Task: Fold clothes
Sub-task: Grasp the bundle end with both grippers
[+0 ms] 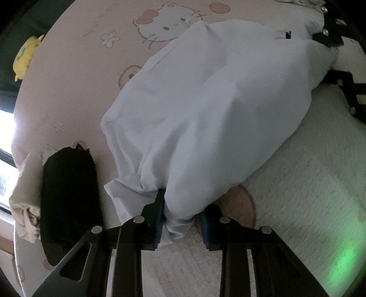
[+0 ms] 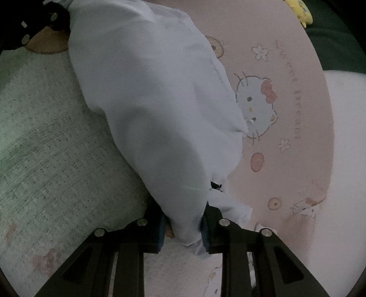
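A white garment [image 1: 205,109] stretches between both grippers above a pink cartoon-print blanket [image 1: 75,75]. My left gripper [image 1: 181,219] is shut on one bunched end of the garment, with cloth hanging out between its blue pads. My right gripper [image 2: 183,228] is shut on the other end of the white garment [image 2: 155,109]. The right gripper [image 1: 329,38] also shows at the top right of the left wrist view, and the left gripper [image 2: 41,20] at the top left of the right wrist view. A small black tag [image 2: 215,185] sits near the right gripper.
A folded black garment [image 1: 68,196] lies left of my left gripper, with a beige cloth [image 1: 25,205] beside it. A yellow plush toy [image 1: 25,54] sits at the blanket's far edge. A white textured cover [image 2: 50,160] lies under the garment's near side.
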Tool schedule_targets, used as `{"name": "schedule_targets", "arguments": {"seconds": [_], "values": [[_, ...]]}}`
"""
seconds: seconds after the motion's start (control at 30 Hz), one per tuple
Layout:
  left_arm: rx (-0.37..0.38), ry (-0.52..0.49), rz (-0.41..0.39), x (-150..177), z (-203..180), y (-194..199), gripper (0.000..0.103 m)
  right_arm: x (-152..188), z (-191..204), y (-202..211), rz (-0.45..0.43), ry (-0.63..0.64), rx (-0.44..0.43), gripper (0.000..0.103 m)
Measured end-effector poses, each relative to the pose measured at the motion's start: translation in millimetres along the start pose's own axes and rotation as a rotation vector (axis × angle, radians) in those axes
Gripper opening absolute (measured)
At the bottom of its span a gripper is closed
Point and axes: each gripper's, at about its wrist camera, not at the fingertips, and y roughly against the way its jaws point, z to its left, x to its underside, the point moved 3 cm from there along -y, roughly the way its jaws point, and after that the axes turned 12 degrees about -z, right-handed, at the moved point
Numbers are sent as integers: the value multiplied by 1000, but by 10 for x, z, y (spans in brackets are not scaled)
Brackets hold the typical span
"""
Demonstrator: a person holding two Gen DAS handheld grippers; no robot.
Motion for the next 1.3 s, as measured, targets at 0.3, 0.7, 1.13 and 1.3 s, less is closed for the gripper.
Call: {"name": "schedule_targets", "arguments": {"seconds": [0.3, 0.7, 1.13, 1.3], "values": [[15, -31, -22, 77, 52, 330, 21, 29, -28, 376, -27, -8, -15, 21], [1, -230, -111, 424, -223, 992, 21, 212, 198, 1067, -4, 0, -87, 21], [-46, -426, -152, 972, -509, 1287, 21, 378, 530, 1516, -5, -40, -157, 21], [-87, -457, -224, 996, -509, 1285, 23, 437, 579, 1529, 4, -57, -151, 27]]}}
